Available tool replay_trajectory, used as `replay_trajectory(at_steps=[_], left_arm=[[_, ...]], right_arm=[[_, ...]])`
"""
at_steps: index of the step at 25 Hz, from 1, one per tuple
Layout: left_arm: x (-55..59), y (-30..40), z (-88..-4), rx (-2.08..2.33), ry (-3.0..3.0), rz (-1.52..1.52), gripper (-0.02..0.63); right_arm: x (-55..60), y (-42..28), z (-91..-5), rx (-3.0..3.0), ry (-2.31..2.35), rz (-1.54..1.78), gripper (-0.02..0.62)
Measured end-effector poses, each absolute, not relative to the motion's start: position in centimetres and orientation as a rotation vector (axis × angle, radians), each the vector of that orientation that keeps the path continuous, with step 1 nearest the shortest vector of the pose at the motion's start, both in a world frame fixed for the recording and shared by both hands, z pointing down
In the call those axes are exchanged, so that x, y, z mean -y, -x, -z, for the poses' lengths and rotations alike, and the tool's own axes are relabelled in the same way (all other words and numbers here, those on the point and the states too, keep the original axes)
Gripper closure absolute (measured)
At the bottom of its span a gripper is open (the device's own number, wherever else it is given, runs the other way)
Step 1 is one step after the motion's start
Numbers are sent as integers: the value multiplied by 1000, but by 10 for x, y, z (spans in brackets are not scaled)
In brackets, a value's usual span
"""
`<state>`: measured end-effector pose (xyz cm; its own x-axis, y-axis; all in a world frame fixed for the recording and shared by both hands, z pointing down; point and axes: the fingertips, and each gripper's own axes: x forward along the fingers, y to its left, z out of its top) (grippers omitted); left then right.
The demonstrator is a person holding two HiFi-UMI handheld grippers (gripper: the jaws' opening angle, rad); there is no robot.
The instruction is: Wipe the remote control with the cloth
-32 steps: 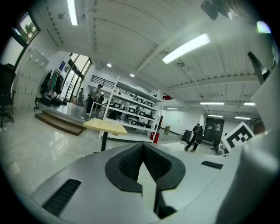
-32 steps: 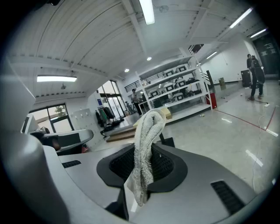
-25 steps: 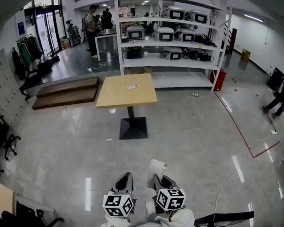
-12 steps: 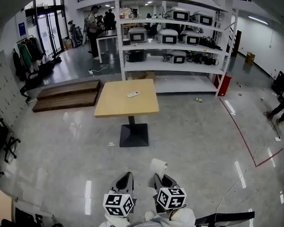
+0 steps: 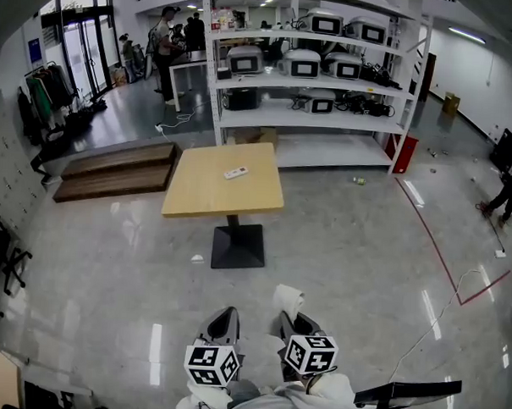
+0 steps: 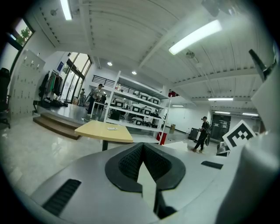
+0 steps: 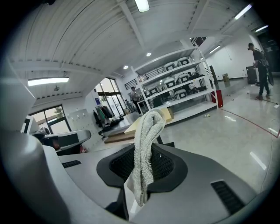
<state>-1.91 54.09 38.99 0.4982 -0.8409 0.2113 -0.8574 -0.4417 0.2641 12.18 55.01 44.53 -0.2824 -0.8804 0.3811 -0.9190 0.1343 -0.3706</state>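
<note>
Status: wiping not started, still on approach.

- Right gripper [image 7: 144,168]: jaws clamped on the white terry cloth [image 7: 146,140]. The cloth is folded, sticks up past the tips and hangs a bit below them. That's the only step done: cloth is in hand.
- Left gripper [image 6: 142,165]: jaws fully together, nothing between them.
- Remote control [image 5: 235,172]: white, lies flat on the square wooden pedestal table [image 5: 207,201], toward its far edge. It is well ahead of both grippers and slightly to the left of them, with open floor between. Nothing touches it.
- Both grippers sit side by side, low and close to the body, pointing roughly at the table.

Left to do, my read: close the gap to the table, bring the cloth down on the remote, then wipe. The left gripper probably has to pin the remote so it doesn't slide.

Versus a second ago: the table and remote sit a bit lower and further left in the head view, and the table looks slightly larger, so the person is walking in. The grippers hold the same spot in frame and the same pose. The right grip on the cloth is unchanged, and the left jaws are shut as before. The remote hasn't moved on the table.
</note>
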Motion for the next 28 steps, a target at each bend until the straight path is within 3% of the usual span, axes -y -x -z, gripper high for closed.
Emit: replay_trajectory(at_steps=[14, 28], left_arm=[[-432, 21, -381, 1454, -2437, -12, 604], [-255, 26, -388, 1404, -2453, -55, 604]], right_arm=[[-453, -141, -443, 2309, -1933, -823, 506], [-274, -119, -447, 2307, -1913, -813, 506]])
